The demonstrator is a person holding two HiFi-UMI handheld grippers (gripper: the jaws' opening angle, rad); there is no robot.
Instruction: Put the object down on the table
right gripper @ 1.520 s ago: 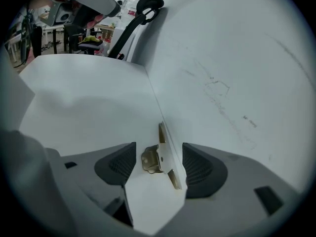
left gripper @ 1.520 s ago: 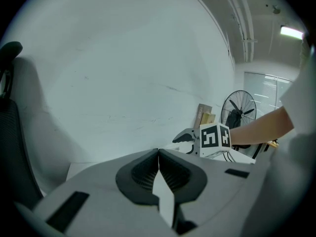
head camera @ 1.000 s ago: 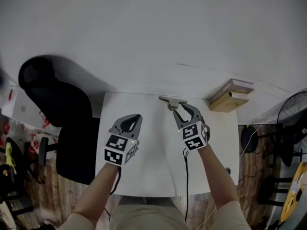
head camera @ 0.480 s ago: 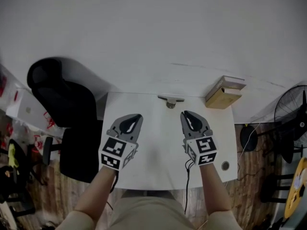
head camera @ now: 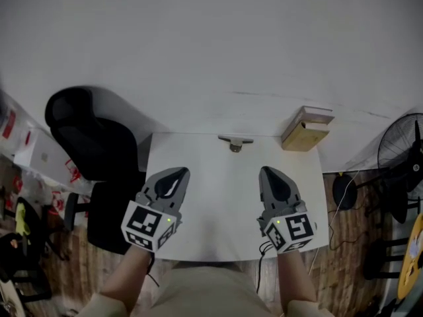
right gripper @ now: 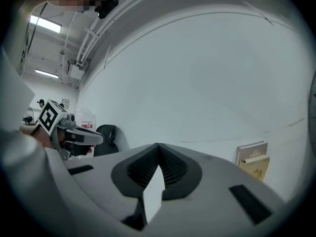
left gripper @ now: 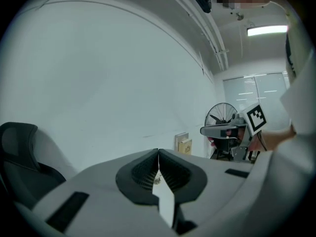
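Your left gripper (left gripper: 158, 153) is holding its jaws together on nothing. Your right gripper (right gripper: 158, 145) has just been closing its jaws, and they are now meeting with nothing between them. Both are hovering over the near half of the white surface (head camera: 215, 197). The object (head camera: 234, 141) is lying at the far edge by the wall, well apart from both. Books (head camera: 305, 129) are resting at the far right corner. A black chair (head camera: 92, 140) is standing to the left and a fan (head camera: 402, 154) to the right.

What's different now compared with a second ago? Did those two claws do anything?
The right gripper drew back toward the person, away from the small metal piece at the far edge of the table. Its jaws have just closed, with nothing between them. The left gripper, shut, drew back too. The metal piece, the books and the chair stayed put.
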